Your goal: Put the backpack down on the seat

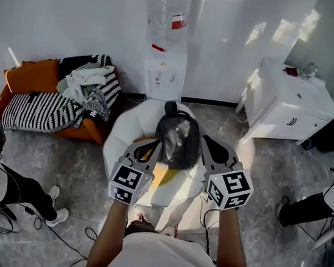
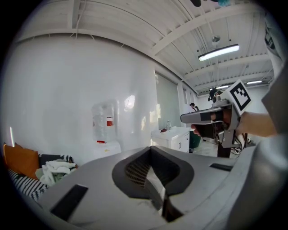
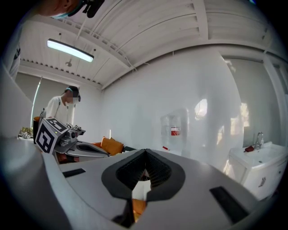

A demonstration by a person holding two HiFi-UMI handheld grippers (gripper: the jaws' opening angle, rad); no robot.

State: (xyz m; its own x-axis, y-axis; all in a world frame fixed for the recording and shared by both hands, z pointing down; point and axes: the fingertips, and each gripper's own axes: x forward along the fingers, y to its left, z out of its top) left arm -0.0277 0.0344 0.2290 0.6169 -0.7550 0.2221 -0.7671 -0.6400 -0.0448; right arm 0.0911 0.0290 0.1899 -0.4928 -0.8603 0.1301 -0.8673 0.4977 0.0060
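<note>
The backpack (image 1: 177, 139) sits on the white seat (image 1: 118, 140) between the left gripper (image 1: 145, 151) and the right gripper (image 1: 210, 146), both with fingers together and empty.

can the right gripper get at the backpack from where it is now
Probably yes. The backpack sits on the white seat just to the left of the right gripper, and nothing stands between them. Its fingers are shut, though, so they would have to open first.

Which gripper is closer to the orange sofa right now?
Left. The left gripper is on the side of the backpack toward the orange sofa; the right gripper is across the backpack, farther off.
</note>
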